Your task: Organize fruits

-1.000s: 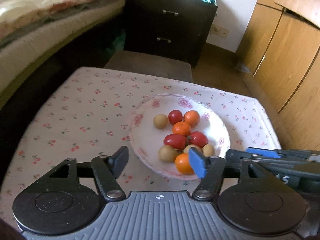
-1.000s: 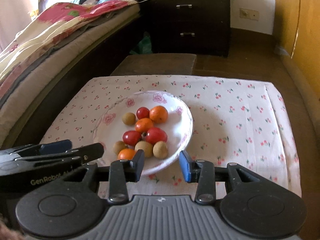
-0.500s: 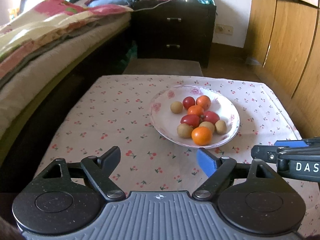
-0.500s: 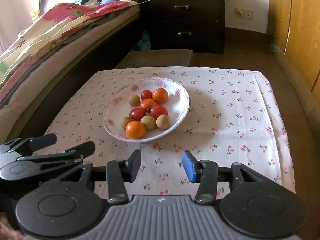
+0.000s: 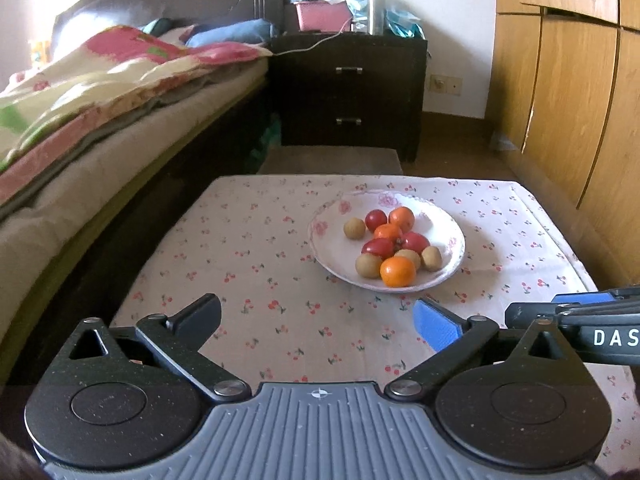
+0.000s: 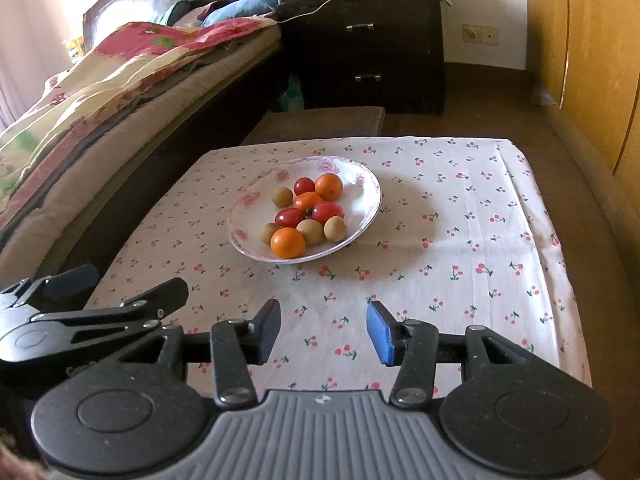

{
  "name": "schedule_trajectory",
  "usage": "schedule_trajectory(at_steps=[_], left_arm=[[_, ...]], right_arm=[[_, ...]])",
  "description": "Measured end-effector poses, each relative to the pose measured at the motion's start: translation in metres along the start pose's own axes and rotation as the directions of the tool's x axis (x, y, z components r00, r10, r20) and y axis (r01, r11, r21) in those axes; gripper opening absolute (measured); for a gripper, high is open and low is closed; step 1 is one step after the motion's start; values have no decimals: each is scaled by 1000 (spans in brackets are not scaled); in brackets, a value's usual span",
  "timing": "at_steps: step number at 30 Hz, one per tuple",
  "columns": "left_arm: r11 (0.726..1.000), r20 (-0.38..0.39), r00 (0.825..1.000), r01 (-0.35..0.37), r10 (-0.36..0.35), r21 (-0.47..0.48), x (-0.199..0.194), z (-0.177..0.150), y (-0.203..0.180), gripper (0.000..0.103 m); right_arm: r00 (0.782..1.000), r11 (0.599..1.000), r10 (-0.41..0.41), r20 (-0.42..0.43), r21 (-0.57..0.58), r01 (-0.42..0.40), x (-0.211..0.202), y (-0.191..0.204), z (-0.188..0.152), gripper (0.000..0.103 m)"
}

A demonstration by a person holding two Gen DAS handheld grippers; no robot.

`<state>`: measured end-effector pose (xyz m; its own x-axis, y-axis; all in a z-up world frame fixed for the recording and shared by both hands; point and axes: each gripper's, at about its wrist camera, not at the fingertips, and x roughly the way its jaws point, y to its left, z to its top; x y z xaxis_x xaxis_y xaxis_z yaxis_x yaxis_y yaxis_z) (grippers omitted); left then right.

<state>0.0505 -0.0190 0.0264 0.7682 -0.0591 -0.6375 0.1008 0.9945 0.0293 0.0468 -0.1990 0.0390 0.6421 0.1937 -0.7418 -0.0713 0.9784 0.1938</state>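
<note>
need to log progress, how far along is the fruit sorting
Done: all the fruit sits piled on the plate; none lies on the cloth. In hand: nothing. The left gripper has just been opening wide and the right gripper opening a little, both empty, short of the plate. Left: nothing obvious; the kinds lie mixed, if sorting is wanted.

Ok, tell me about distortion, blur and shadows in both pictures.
Left wrist view: fisheye bends the wardrobe edges, and the quilt is smeared. Right wrist view: the plate is sharp, casting a soft shadow rightward on the tablecloth; corners go dark.
</note>
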Motion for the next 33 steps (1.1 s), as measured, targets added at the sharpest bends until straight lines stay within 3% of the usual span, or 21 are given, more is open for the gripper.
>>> schedule_trajectory(at_steps=[16, 33], left_arm=[[998, -102, 995, 12, -18, -67, -14, -29, 13, 103], [998, -126, 991, 46, -51, -47, -26, -46, 10, 103]], right_arm=[[1000, 1000, -3, -26, 1, 3, -19, 12, -36, 51], [998, 1000, -28, -48, -9, 28, -24, 18, -53, 52]])
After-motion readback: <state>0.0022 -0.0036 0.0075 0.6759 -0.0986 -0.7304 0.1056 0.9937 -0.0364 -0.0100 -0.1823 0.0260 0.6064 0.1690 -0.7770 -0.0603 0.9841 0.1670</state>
